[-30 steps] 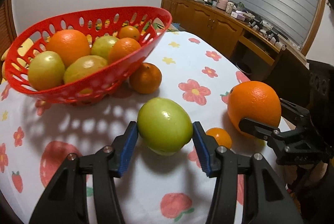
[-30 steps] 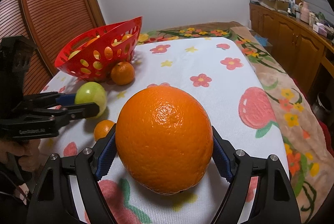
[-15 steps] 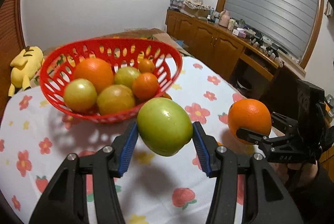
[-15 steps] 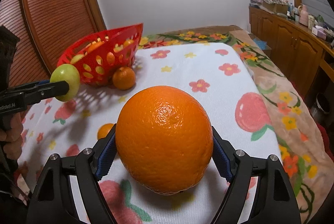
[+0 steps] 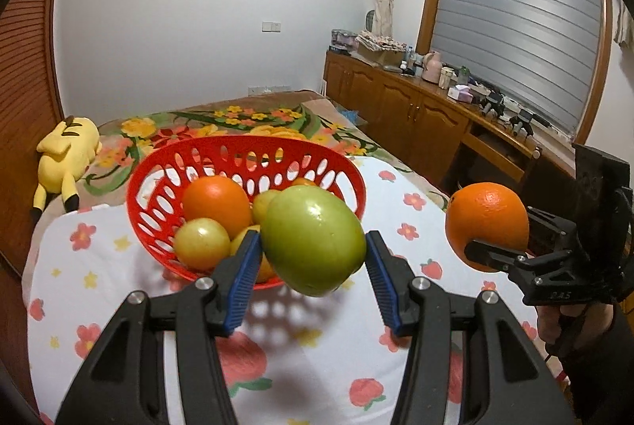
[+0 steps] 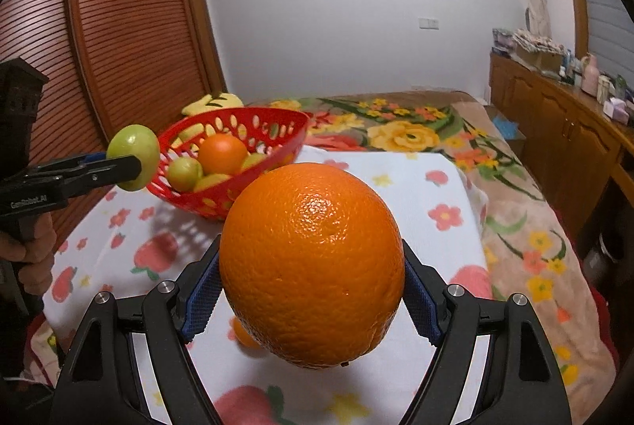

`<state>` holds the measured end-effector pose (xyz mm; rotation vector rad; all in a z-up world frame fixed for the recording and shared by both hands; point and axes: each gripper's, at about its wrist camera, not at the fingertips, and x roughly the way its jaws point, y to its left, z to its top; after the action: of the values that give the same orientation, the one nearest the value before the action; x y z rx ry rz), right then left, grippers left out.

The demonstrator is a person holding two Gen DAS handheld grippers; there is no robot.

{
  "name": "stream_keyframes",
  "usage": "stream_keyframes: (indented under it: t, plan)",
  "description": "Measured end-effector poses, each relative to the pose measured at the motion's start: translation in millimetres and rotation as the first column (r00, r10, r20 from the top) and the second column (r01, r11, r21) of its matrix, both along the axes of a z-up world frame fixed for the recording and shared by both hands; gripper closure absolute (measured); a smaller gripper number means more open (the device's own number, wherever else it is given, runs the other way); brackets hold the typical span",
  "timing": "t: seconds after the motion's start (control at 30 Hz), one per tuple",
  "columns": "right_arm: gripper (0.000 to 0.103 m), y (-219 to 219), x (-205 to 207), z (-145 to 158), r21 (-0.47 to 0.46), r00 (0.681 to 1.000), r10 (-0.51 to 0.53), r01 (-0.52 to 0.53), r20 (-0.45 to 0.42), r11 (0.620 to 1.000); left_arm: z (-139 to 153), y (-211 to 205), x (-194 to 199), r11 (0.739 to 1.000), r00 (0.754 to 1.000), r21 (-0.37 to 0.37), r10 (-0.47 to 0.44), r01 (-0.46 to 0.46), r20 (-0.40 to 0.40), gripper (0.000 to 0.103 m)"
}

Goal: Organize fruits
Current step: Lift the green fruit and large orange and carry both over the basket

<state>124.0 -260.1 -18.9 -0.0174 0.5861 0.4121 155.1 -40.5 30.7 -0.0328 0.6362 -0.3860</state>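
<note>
My left gripper (image 5: 313,258) is shut on a green fruit (image 5: 313,238) and holds it in the air in front of the red basket (image 5: 158,203). The basket holds an orange (image 5: 216,205) and several yellow-green fruits. My right gripper (image 6: 311,286) is shut on a large orange (image 6: 313,266), lifted above the flowered cloth. The right wrist view shows the left gripper (image 6: 130,159) with the green fruit (image 6: 132,149) just left of the basket (image 6: 285,131). In the left wrist view the large orange (image 5: 487,223) hangs at the right. A small orange (image 6: 243,334) lies on the cloth, mostly hidden.
The white flowered cloth (image 5: 99,266) covers the table, with a floral blanket (image 6: 436,131) behind it. A yellow plush toy (image 5: 67,155) lies at the far left. A wooden cabinet (image 5: 416,115) with clutter runs along the right wall. A slatted wooden door (image 6: 130,40) stands behind the basket.
Both grippers rose from the cloth with their fruits. The left one carried the green fruit up in front of the basket; the basket now appears lower in both views.
</note>
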Motion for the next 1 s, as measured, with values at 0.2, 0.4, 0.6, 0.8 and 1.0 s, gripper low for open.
stream_keyframes:
  t: [0.2,0.4,0.6,0.8,1.0]
  plan:
    - [0.021,16.8,8.3,11.1,-0.018,0.999,0.039,-0.038,0.016,0.999,3.6,5.3,1.7,1.0,1.0,0.015,0.019,-0.019,0.012,0.051]
    - [0.021,29.9,22.9,21.0,-0.029,0.997,0.073,-0.073,0.011,0.997,-4.1,13.6,13.9,0.999,0.999,0.023,0.032,-0.032,-0.003,0.051]
    - [0.021,43.2,40.7,27.7,-0.04,0.994,0.105,-0.105,0.004,0.994,-16.2,22.0,35.5,0.999,0.999,0.018,0.042,-0.042,-0.034,0.051]
    - [0.021,59.8,65.7,30.2,-0.051,0.99,0.143,-0.143,-0.012,0.988,-23.0,33.3,57.7,0.998,0.997,0.009,0.057,-0.056,-0.05,0.051]
    - [0.021,83.8,94.5,28.9,-0.083,0.982,0.186,-0.189,-0.036,0.979,-25.3,47.2,74.7,0.997,0.996,0.001,0.074,-0.074,-0.059,0.051]
